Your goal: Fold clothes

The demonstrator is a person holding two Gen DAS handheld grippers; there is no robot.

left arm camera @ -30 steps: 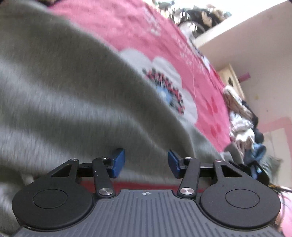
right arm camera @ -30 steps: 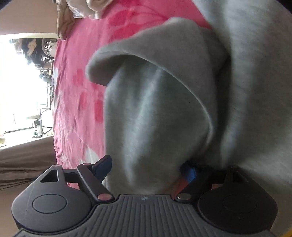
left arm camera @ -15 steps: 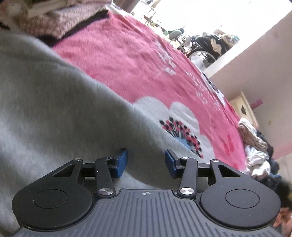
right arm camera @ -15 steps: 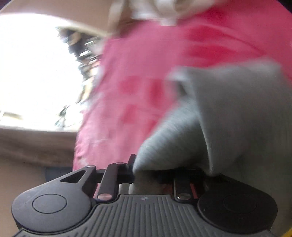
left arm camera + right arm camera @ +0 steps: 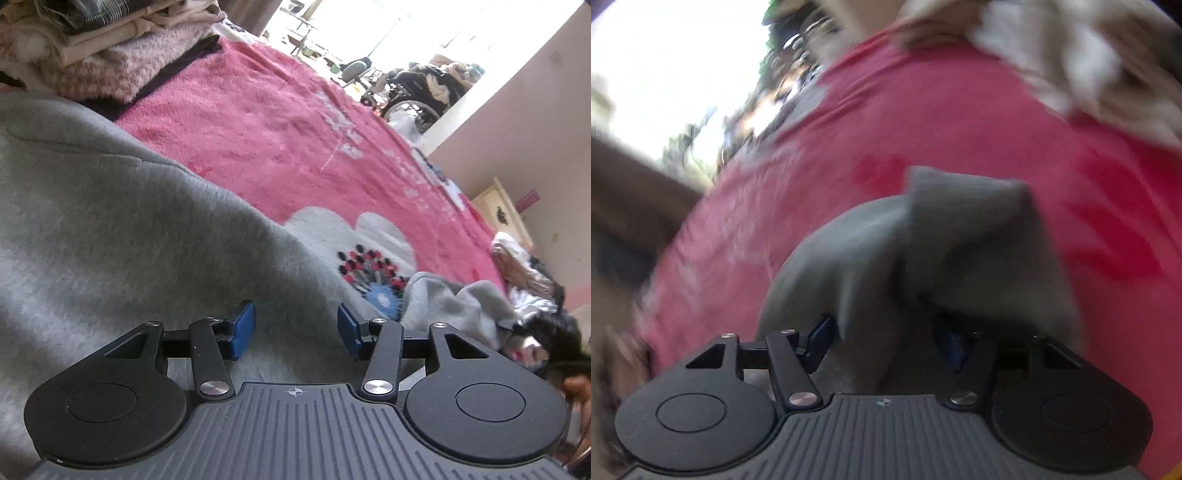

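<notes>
The pink blanket point(image 5: 280, 147) fills the middle of both views. Your gray sweatshirt point(image 5: 110, 236) lies on it, filling the left and lower part of the left view. It looks thick, soft and floppy, so grab it at an edge or a cuff. Your left gripper point(image 5: 296, 328) is spread wide over it, holding nothing. Your right gripper point(image 5: 886, 341) is spread too, with a gray fold bunched between its fingers.

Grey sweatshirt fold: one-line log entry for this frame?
phase: fold in progress | left gripper: open over grey sweatshirt | right gripper: grey fabric between fingers, blurred | surface: pink blanket
</notes>
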